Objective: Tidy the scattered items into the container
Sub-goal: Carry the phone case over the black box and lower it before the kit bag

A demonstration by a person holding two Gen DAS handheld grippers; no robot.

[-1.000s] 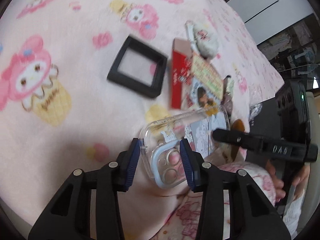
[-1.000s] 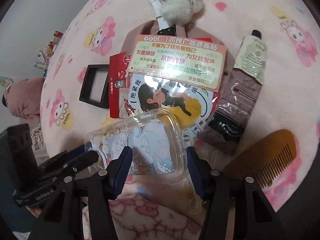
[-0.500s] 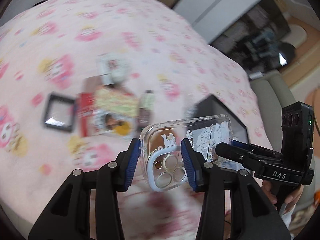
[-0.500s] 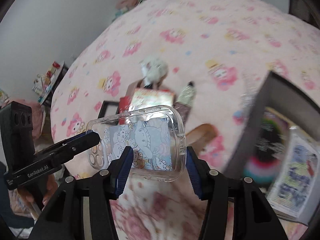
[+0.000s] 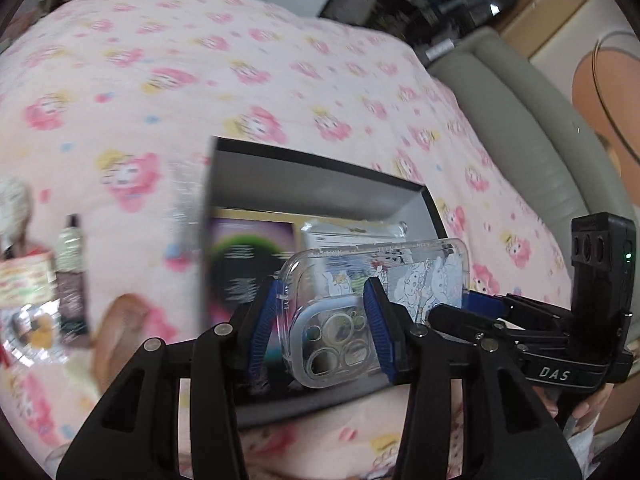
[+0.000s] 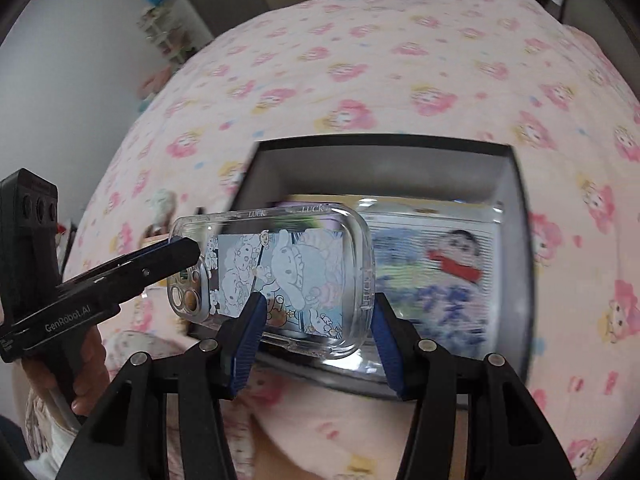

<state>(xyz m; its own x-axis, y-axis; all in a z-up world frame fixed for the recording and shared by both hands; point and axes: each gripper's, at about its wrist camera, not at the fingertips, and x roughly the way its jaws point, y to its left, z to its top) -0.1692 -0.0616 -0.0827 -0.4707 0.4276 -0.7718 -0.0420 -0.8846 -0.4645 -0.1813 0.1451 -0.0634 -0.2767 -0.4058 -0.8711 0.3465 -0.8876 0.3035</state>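
A clear phone case (image 5: pixel 352 300) with cartoon prints is held by both grippers over the near edge of a black open box (image 5: pixel 320 184). My left gripper (image 5: pixel 326 332) is shut on its camera end. My right gripper (image 6: pixel 316 324) is shut on its other end (image 6: pixel 288 272). The box (image 6: pixel 384 168) holds flat printed cards and a clear packet (image 6: pixel 436 264). In the left wrist view the right gripper (image 5: pixel 520 328) reaches in from the right. In the right wrist view the left gripper (image 6: pixel 120 272) reaches in from the left.
The box sits on a pink cartoon-print blanket (image 5: pixel 160 80). Left of the box lie a small tube (image 5: pixel 70 276), a wooden comb (image 5: pixel 120 328) and printed cards (image 5: pixel 24 284), all blurred. A grey sofa (image 5: pixel 540 120) stands beyond the bed.
Both grippers have carried the phone case to the right, away from the scattered pile, to above the black box. The box now fills the middle of both views.
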